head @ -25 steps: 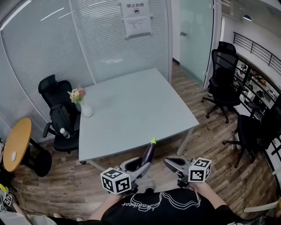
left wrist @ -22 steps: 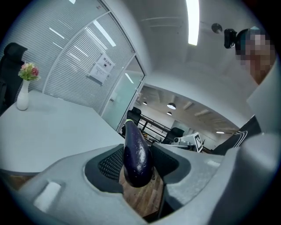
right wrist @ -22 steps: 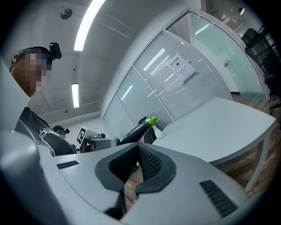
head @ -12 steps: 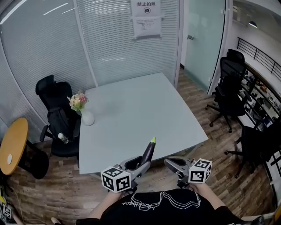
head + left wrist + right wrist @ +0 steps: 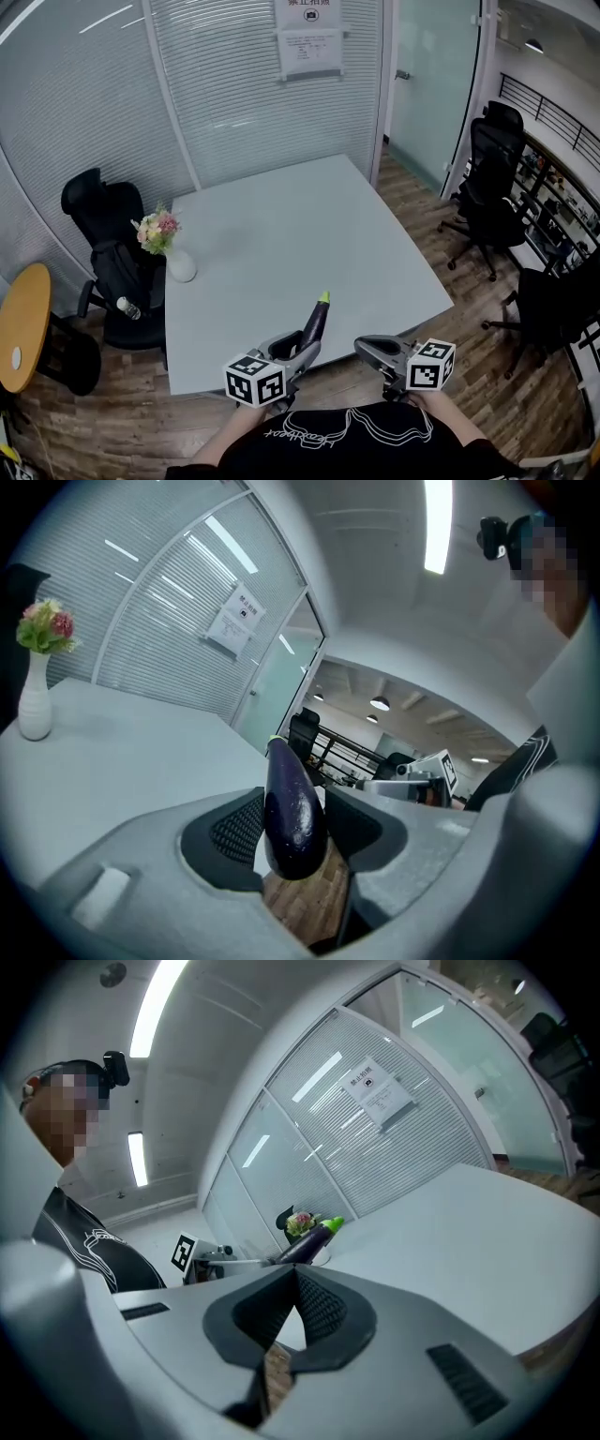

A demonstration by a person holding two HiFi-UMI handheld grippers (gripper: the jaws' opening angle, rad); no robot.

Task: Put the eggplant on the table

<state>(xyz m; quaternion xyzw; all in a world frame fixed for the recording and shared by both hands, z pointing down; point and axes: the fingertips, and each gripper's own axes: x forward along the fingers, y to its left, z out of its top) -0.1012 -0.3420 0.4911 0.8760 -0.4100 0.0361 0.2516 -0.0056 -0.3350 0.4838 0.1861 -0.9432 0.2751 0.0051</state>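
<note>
A dark purple eggplant [image 5: 316, 323] with a green stem tip stands clamped between the jaws of my left gripper [image 5: 298, 351], pointing forward and up. Its tip reaches over the near edge of the pale grey table [image 5: 281, 225]. In the left gripper view the eggplant [image 5: 292, 808] fills the gap between the ribbed pads [image 5: 234, 829]. My right gripper [image 5: 367, 349] hangs beside it on the right, just short of the table edge. It is shut with nothing in it [image 5: 292, 1302], and the eggplant [image 5: 309, 1239] shows to its left.
A white vase with flowers [image 5: 173, 261] stands at the table's left edge. A black office chair [image 5: 103, 234] sits left of the table, more black chairs [image 5: 492, 169] stand at the right, and a round wooden table [image 5: 23, 323] is at far left. Glass walls lie behind.
Both grippers have moved forward to the table's near edge. The eggplant's tip now reaches over the tabletop. The grip on the eggplant is unchanged.
</note>
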